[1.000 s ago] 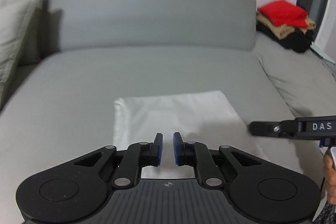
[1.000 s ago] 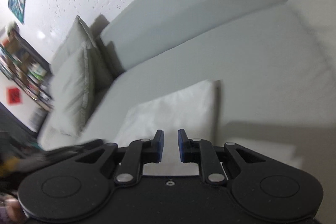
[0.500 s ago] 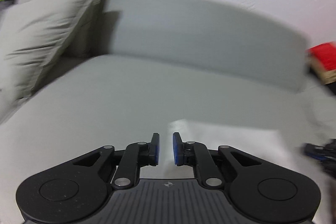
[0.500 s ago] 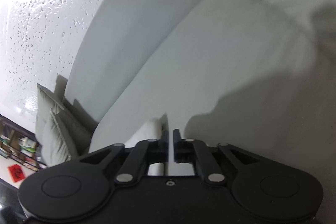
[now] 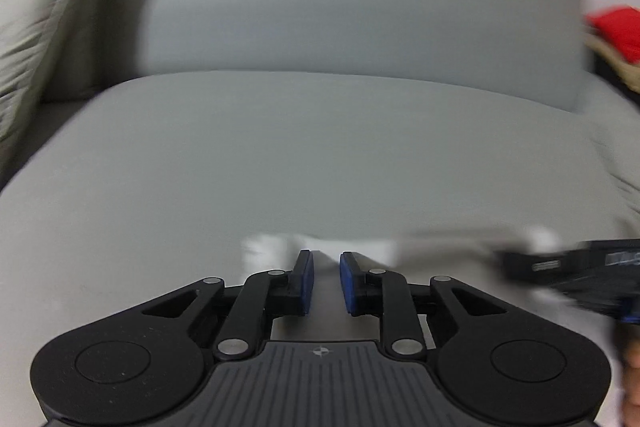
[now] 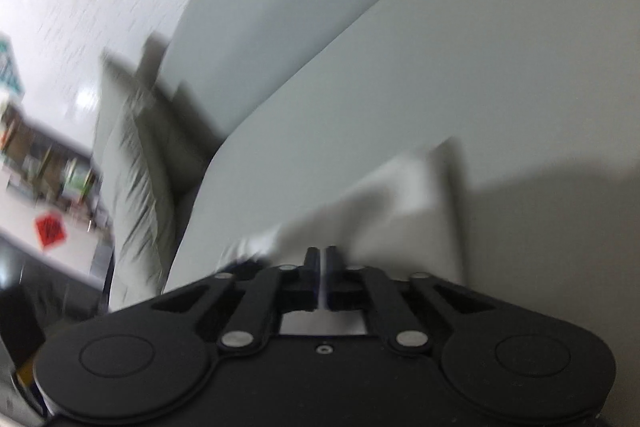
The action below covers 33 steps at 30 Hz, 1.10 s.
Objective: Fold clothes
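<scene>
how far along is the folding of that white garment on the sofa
Done: the white garment is already a compact folded rectangle on the grey sofa. In hand: the right tongs are pinched shut on its near edge; the left tongs are open at it. Left: likely stacking it on the pile.

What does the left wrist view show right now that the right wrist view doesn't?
Only the left wrist view shows the red garment on a pile at far right, the left gripper open, and the right gripper's body from the side. Only the right wrist view shows the right gripper shut on the white cloth, plus blurred shelving and a red sign at left. Both share the grey sofa, the cushions and the white cloth.
</scene>
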Tool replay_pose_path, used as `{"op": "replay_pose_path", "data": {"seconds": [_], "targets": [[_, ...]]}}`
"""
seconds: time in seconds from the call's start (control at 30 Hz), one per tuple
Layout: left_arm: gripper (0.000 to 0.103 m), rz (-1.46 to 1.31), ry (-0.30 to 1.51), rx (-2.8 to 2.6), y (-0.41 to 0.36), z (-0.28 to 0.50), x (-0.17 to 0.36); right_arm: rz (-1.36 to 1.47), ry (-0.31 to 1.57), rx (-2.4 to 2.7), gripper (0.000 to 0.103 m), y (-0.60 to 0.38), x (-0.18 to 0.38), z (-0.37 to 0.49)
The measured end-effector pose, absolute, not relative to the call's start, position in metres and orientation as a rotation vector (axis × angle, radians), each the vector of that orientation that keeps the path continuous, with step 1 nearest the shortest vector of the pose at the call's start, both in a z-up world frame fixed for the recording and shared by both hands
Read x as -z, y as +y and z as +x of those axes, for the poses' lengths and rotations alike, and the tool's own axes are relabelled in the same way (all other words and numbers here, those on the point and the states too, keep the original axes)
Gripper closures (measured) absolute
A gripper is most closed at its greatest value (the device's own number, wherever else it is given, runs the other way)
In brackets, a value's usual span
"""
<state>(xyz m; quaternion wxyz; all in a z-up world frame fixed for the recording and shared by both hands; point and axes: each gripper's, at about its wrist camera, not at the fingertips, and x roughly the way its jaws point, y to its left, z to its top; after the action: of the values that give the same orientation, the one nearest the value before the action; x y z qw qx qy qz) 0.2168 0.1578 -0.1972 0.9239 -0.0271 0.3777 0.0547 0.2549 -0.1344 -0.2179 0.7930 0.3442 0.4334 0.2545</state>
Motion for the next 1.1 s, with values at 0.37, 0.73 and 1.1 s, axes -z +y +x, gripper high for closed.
{"op": "replay_pose_path", "data": {"seconds": [0.37, 0.73, 1.1], "targets": [[0.087, -0.097, 0.795, -0.453, 0.192, 0.185, 0.173, 0.821, 0.741, -0.167, 0.095, -0.192, 0.208, 0.226], [0.088, -0.023, 0.745, -0.121, 0.15, 0.057, 0.12, 0.588, 0.829, -0.348, 0.08, -0.204, 0.139, 0.123], [0.099, 0.287, 0.878, -0.052, 0.096, 0.031, 0.165, -0.012, 0.817, -0.578, 0.081, -0.092, 0.144, 0.045]]}}
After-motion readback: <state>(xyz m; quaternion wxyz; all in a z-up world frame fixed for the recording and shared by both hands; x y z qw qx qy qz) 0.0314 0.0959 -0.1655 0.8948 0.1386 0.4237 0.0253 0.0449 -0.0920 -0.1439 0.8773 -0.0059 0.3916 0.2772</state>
